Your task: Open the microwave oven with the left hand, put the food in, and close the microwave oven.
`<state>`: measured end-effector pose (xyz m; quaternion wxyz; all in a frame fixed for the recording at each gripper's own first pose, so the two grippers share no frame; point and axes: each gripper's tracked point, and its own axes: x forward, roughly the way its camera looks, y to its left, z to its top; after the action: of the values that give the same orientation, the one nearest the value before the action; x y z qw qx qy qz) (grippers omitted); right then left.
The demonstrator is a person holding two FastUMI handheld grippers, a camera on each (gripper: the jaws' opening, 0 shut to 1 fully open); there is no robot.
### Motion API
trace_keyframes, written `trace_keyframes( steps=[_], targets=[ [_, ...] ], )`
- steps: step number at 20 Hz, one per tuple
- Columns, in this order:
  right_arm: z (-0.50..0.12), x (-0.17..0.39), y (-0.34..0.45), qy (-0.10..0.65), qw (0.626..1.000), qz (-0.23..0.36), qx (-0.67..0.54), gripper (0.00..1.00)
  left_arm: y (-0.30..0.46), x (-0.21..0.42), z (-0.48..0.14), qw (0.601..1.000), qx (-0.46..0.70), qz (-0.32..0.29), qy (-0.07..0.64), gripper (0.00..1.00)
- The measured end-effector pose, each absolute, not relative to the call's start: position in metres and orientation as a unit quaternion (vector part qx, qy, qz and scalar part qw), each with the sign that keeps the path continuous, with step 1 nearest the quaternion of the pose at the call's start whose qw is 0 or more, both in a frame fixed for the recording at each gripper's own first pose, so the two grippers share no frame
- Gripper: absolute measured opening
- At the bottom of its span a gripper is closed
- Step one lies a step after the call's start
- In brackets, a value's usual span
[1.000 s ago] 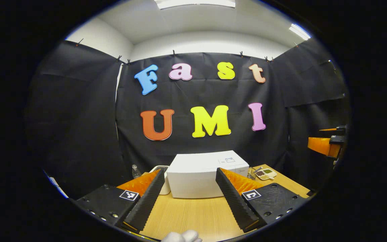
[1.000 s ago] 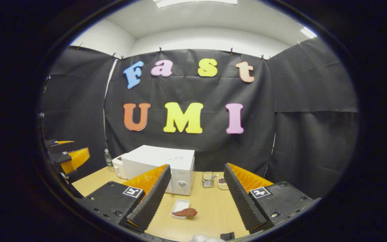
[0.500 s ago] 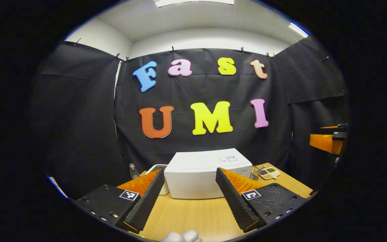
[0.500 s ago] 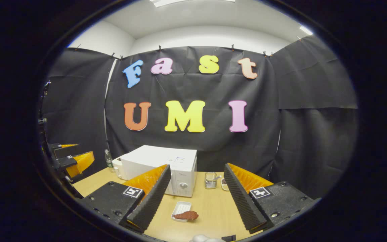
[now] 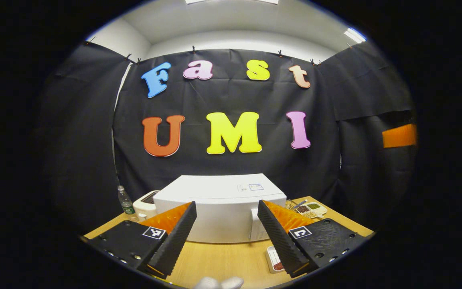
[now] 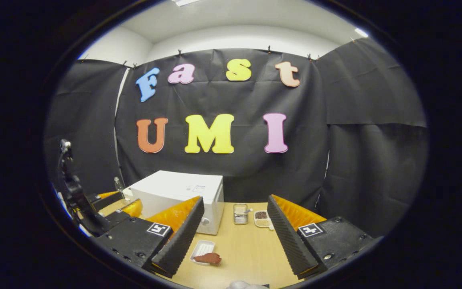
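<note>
Booth table (image 6: 251,245), nothing done yet: microwave (image 5: 219,208) shut.
Left gripper (image 5: 225,237) wide, empty, facing the microwave's front, apart from it. Right gripper (image 6: 233,241) wide, empty, above the food (image 6: 207,258) on its tray (image 6: 199,249), near side, right of the microwave. Opening, loading, closing all remain.

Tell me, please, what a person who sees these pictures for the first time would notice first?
Probably the white microwave oven, which stands shut at the back of the wooden table, straight ahead of the open left gripper. Next, the small white tray with a reddish-brown piece of food on the table in front of the microwave, between the fingers of the open right gripper.
</note>
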<state>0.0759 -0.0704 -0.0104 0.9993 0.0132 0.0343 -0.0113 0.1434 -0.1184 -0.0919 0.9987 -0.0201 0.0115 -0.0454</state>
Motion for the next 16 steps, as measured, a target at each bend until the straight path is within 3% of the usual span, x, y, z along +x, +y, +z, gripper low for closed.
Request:
trace_keyframes(
  steps=[4, 5, 6, 8, 9, 11, 13, 14, 15, 16],
  targets=[
    [-0.020, 0.090, -0.102, 0.055, 0.998, -0.030, 0.012, 0.95, -0.164, 0.196, -0.143, 0.998, -0.025, -0.057, 0.029, 0.96],
    [-0.022, 0.092, -0.108, 0.061, 0.998, -0.033, 0.013, 1.00, -0.173, 0.209, -0.156, 0.997, -0.023, -0.058, 0.034, 0.88],
    [-0.027, 0.095, -0.115, 0.068, 0.997, -0.035, 0.011, 0.95, -0.179, 0.223, -0.171, 0.998, -0.019, -0.055, 0.039, 0.96],
    [-0.034, 0.099, -0.129, 0.076, 0.996, -0.041, 0.002, 1.00, -0.186, 0.248, -0.195, 0.997, -0.013, -0.048, 0.051, 0.96],
    [-0.036, 0.101, -0.135, 0.080, 0.996, -0.044, -0.003, 0.95, -0.187, 0.259, -0.203, 0.998, -0.011, -0.042, 0.056, 0.96],
    [-0.041, 0.104, -0.146, 0.085, 0.995, -0.048, -0.009, 0.96, -0.185, 0.274, -0.218, 0.997, -0.008, -0.029, 0.066, 0.92],
    [-0.043, 0.108, -0.156, 0.084, 0.995, -0.049, -0.008, 0.96, -0.187, 0.283, -0.225, 0.997, -0.006, -0.030, 0.065, 0.80],
    [-0.045, 0.111, -0.158, 0.083, 0.995, -0.048, -0.005, 0.96, -0.186, 0.282, -0.226, 0.998, -0.011, -0.030, 0.060, 0.66],
    [-0.047, 0.115, -0.160, 0.086, 0.995, -0.046, -0.001, 1.00, -0.189, 0.288, -0.228, 0.998, -0.009, -0.031, 0.060, 0.41],
    [-0.052, 0.117, -0.161, 0.089, 0.995, -0.043, 0.000, 1.00, -0.192, 0.294, -0.238, 0.997, -0.003, -0.034, 0.066, 0.44]
  ],
)
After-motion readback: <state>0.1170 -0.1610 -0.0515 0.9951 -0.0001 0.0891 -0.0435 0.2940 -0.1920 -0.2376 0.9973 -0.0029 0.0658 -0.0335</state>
